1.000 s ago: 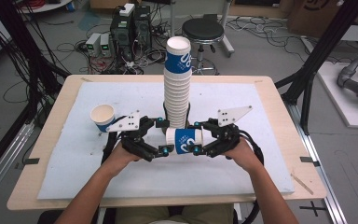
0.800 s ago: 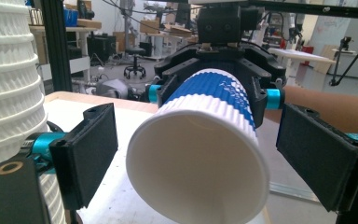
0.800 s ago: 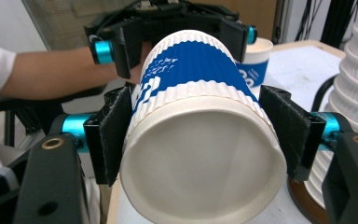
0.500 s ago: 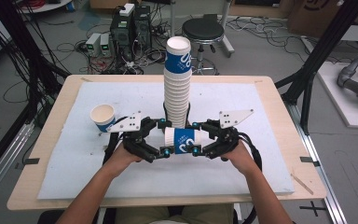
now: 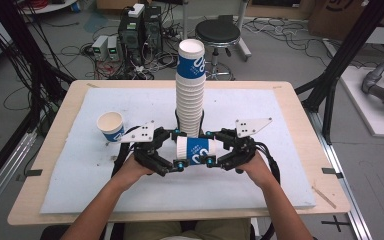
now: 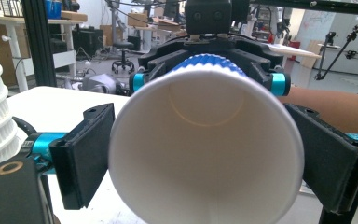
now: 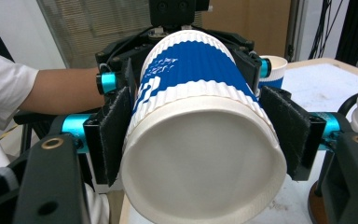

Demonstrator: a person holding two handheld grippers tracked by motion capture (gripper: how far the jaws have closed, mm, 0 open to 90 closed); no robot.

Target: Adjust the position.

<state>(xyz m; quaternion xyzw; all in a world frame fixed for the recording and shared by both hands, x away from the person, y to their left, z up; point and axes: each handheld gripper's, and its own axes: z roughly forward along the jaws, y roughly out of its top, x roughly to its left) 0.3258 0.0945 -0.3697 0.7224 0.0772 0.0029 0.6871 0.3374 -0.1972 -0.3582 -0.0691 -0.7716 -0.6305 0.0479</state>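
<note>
I have the cup [image 5: 198,150] lying on its side, lifted just off the table [image 5: 290,125] in front of the stack [image 5: 190,85], with a tool at each end. My right tool [image 5: 211,148] is closed on the cup's base end; in the right gripper view its pads [image 7: 116,130] press both sides of the blue-banded wall [image 7: 191,70]. My left tool [image 5: 176,150] sits at the rim end, and in the left gripper view its pads [image 6: 86,154] flank the open mouth [image 6: 205,154]; I cannot tell whether they press it. Against the earlier frames, almost nothing differs: both hands sit where they were, the cup stays horizontal between them, and the right tool's grip is unchanged. The lone cup [image 5: 111,125] stands upright at far left, well apart.
</note>
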